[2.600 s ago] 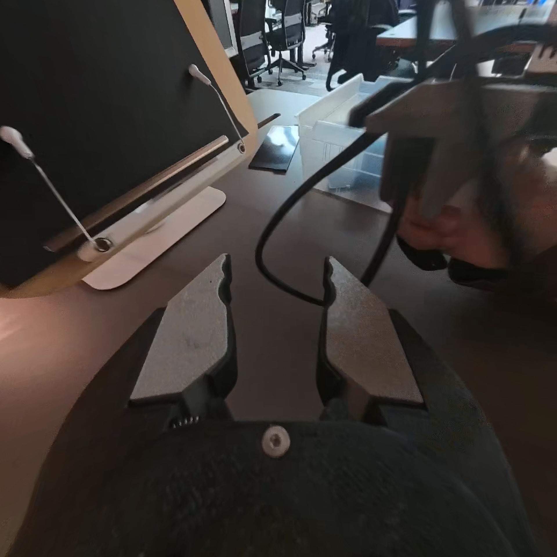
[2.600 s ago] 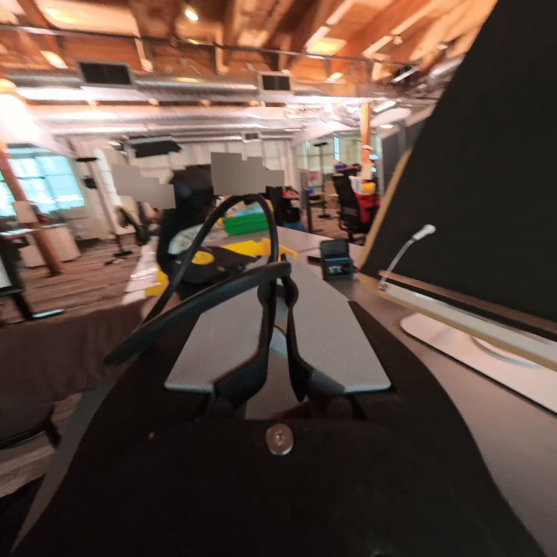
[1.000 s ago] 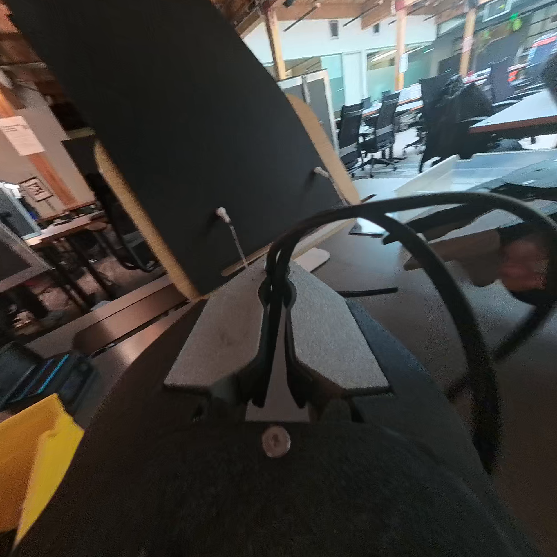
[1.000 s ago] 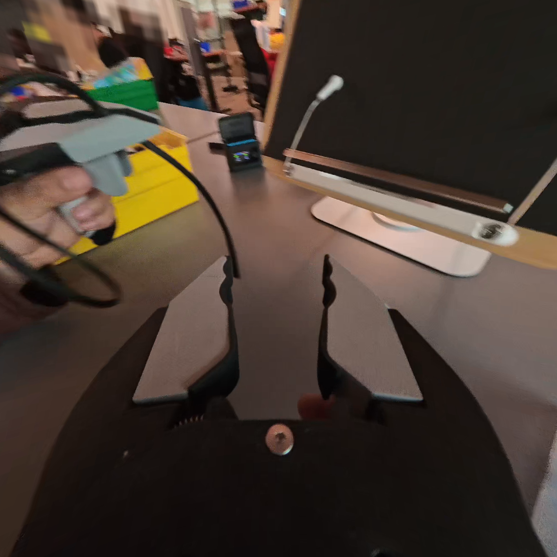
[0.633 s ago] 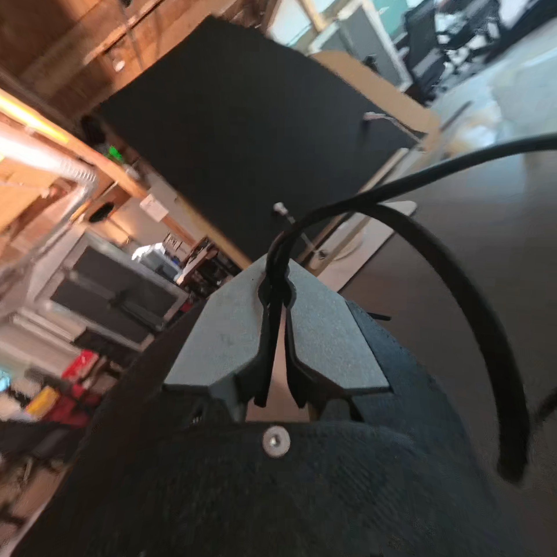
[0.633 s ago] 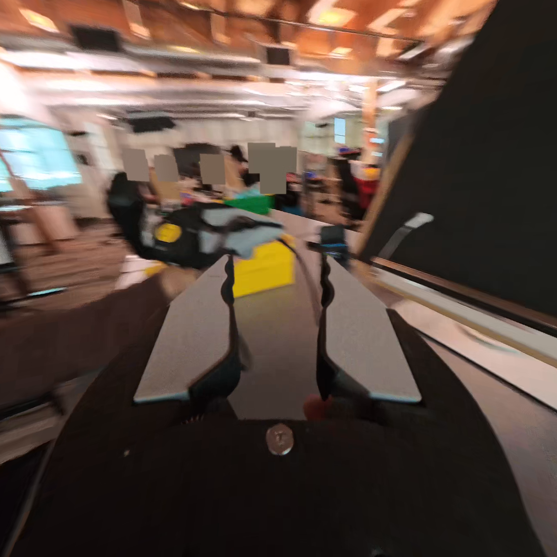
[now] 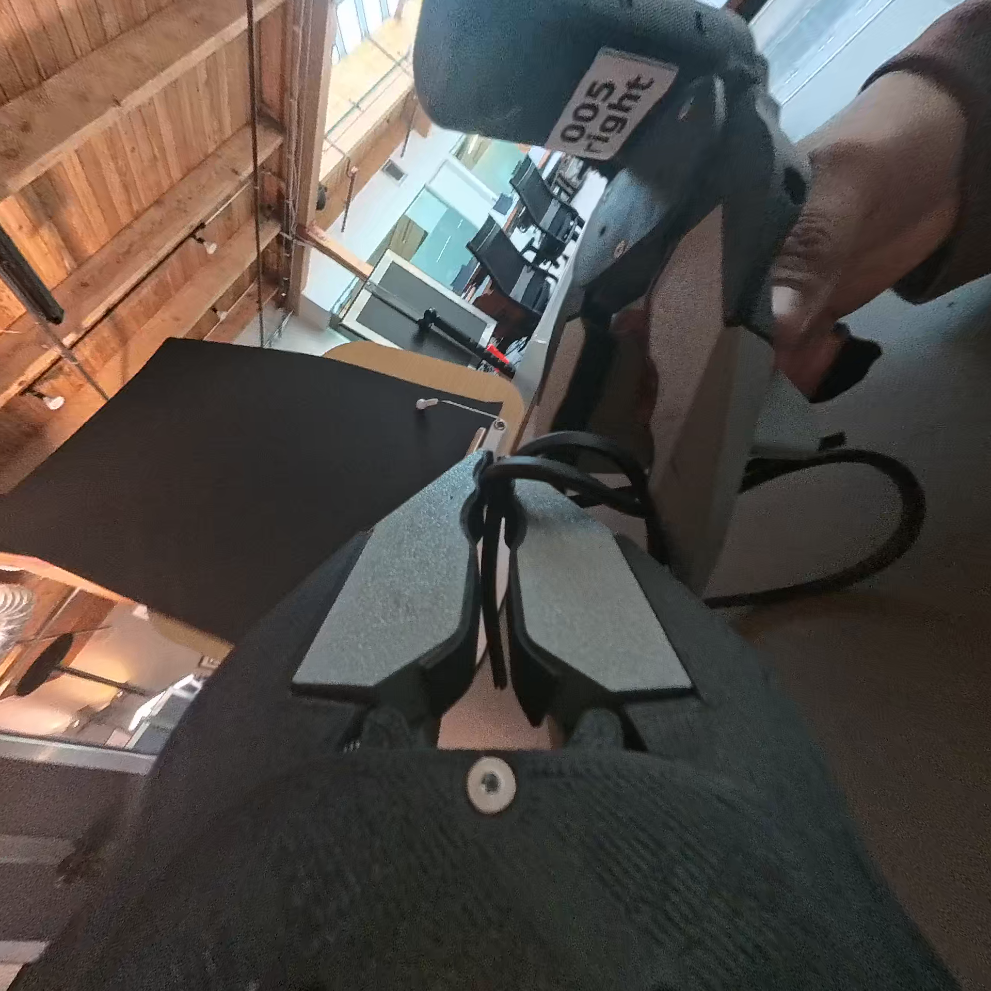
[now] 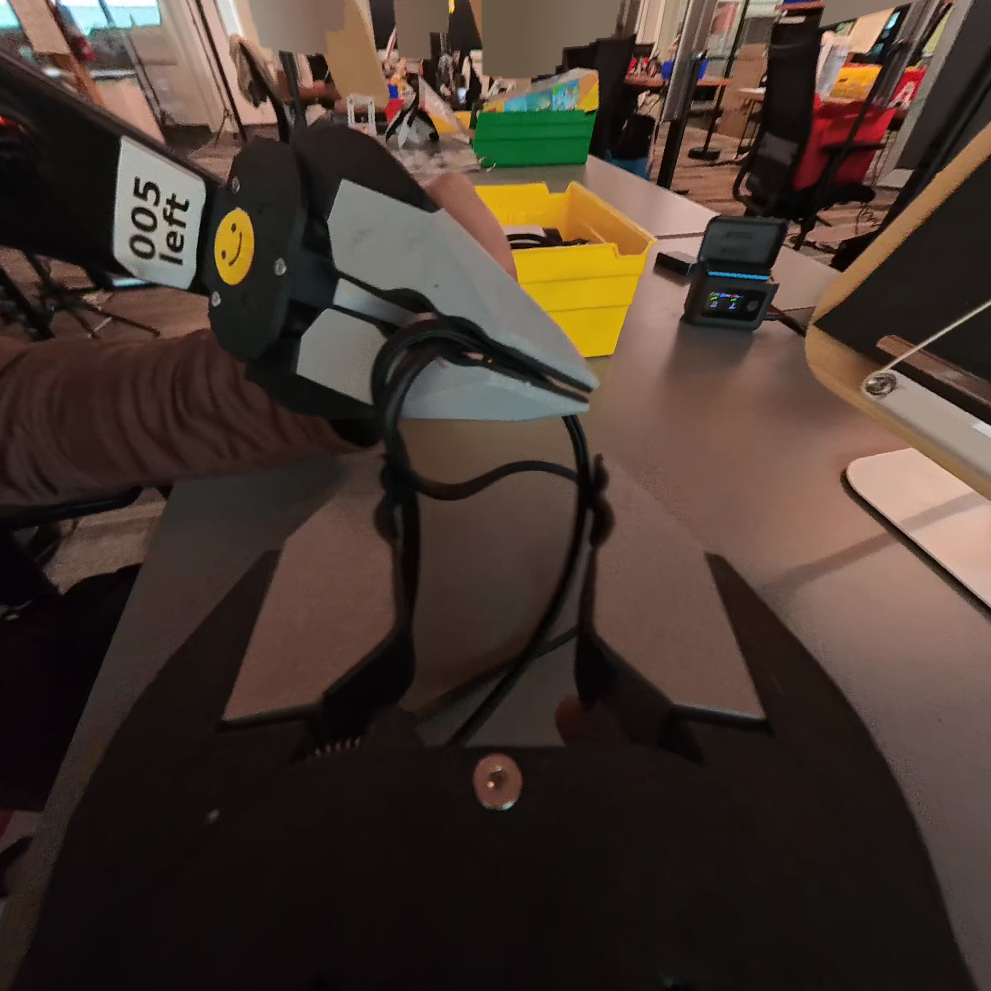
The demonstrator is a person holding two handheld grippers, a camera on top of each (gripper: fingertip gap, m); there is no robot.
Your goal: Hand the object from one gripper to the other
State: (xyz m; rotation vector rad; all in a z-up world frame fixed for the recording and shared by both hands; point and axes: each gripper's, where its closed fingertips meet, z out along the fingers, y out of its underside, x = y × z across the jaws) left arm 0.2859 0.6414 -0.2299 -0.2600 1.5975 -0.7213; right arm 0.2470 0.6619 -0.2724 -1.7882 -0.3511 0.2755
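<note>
Though seemingly tied, thin black cable (image 8: 576, 472)

A: The black cable (image 7: 633, 485) is hanging in loose loops, pinched near one end between the left gripper's (image 7: 496, 482) closed fingers; is it touching the table?

B: Cannot tell; one loop (image 8: 576, 515) is passing between the right gripper's (image 8: 493, 485) spread fingers.

black cable (image 8: 576, 445); grey fingers (image 8: 429, 257), yellow smiley disc (image 8: 234, 245); yellow bin (image 8: 584, 279); green bin (image 8: 531, 139).
</note>
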